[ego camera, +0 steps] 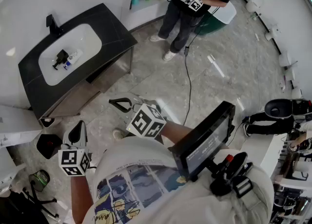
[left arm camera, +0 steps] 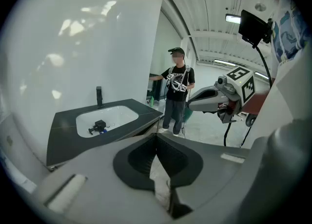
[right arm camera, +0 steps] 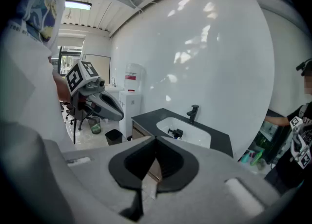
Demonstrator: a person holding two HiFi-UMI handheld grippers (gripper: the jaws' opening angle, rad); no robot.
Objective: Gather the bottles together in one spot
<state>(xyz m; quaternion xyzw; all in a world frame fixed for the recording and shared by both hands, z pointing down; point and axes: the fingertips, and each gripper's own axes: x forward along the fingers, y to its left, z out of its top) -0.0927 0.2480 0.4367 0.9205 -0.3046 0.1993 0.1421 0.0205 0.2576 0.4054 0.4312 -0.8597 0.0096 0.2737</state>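
Left gripper and right gripper jaws are pressed together, empty. Best step closer to the sink, then spread them for the bottles.

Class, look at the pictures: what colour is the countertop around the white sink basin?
Black, or very dark grey; the countertop shows best in the head view.
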